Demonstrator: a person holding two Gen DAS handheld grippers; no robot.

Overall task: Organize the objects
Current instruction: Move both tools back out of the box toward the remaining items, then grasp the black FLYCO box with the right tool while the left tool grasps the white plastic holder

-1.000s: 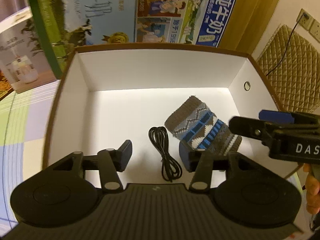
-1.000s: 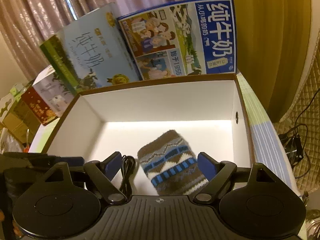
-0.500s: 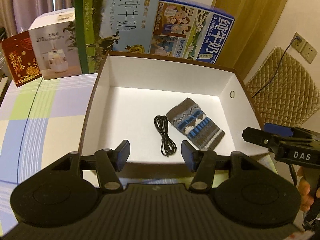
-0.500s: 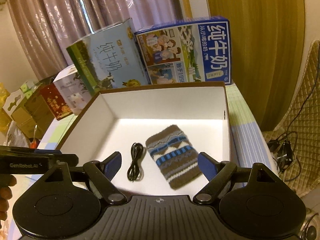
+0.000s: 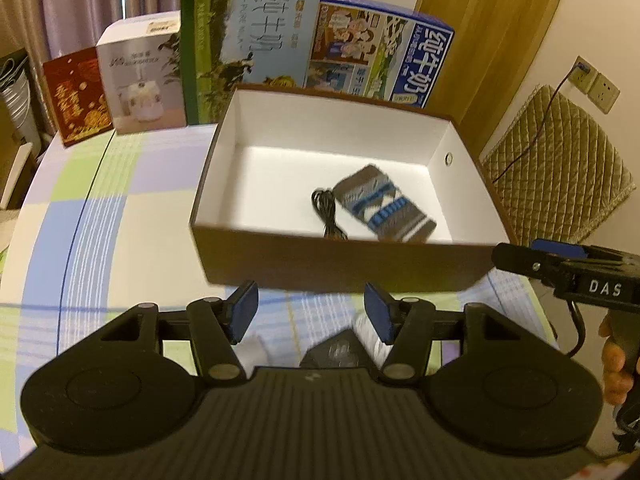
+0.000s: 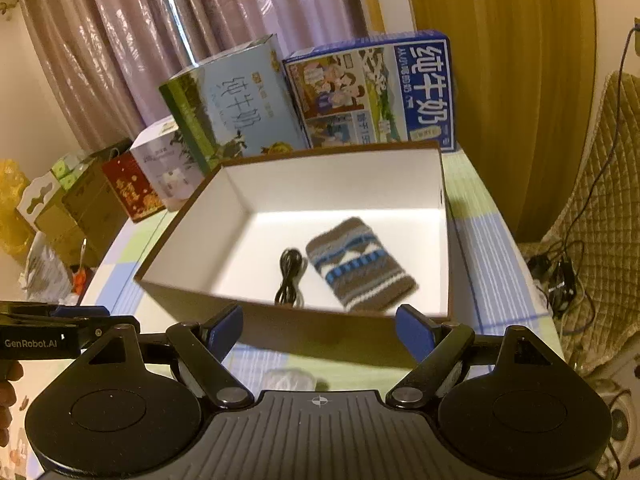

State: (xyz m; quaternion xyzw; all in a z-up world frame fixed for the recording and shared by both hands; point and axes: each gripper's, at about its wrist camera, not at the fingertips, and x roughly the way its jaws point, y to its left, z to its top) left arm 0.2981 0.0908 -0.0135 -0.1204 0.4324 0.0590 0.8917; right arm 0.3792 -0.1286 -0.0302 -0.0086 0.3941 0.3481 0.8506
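Note:
A brown box with a white inside (image 5: 340, 258) (image 6: 280, 200) stands on the checked tablecloth. In it lie a knitted brown, blue and white pouch (image 5: 384, 210) (image 6: 358, 266) and a coiled black cable (image 5: 326, 212) (image 6: 289, 276), side by side. My left gripper (image 5: 311, 310) is open and empty, hanging in front of the box's near wall. My right gripper (image 6: 319, 328) is open and empty too, also short of the box. Just under the left gripper a dark object (image 5: 340, 352) and something white (image 5: 256, 350) lie on the table, partly hidden. A pale crumpled item (image 6: 288, 380) shows under the right gripper.
Two tall milk cartons (image 5: 248, 40) (image 5: 384, 64), a white appliance box (image 5: 140, 76) and a red box (image 5: 76, 96) line the table's back edge. A quilted chair (image 5: 556, 168) with cables stands to the right. Curtains hang behind.
Both grippers have drawn back and up out of the box, so its near wall and the tablecloth in front now show. Pouch and cable stay put inside.

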